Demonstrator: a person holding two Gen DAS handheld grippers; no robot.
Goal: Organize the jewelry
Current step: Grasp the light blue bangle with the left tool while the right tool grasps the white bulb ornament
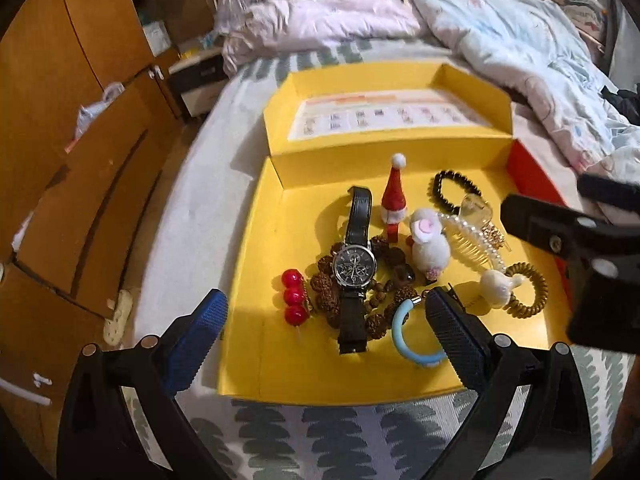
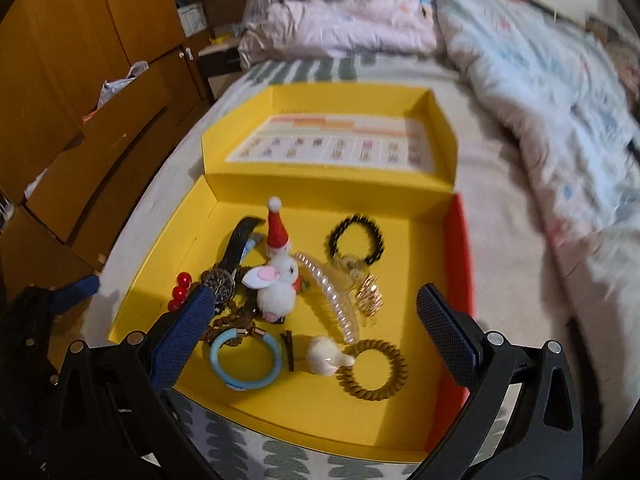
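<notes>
An open yellow box [image 1: 248,280] [image 2: 132,304] lies on the bed with a heap of jewelry inside. In it are a black watch [image 1: 354,268] [image 2: 220,282], a blue bangle [image 1: 408,336] [image 2: 244,360], a brown spiral hair tie [image 1: 524,292] [image 2: 372,368], a pearl hair claw [image 1: 476,240] [image 2: 336,300], a black bead bracelet [image 1: 456,190] [image 2: 356,240], a white plush bunny [image 1: 430,248] [image 2: 276,284] and red beads [image 1: 294,298]. My left gripper [image 1: 326,336] hovers open above the watch and bangle. My right gripper [image 2: 316,336] hangs open over the hair tie, holding nothing.
The box lid [image 1: 392,116] lies folded back with a printed sheet inside. Crumpled quilts [image 1: 520,40] cover the far and right side of the bed. Wooden cabinets [image 1: 80,120] stand along the left. A patterned sheet [image 1: 320,432] shows in front of the box.
</notes>
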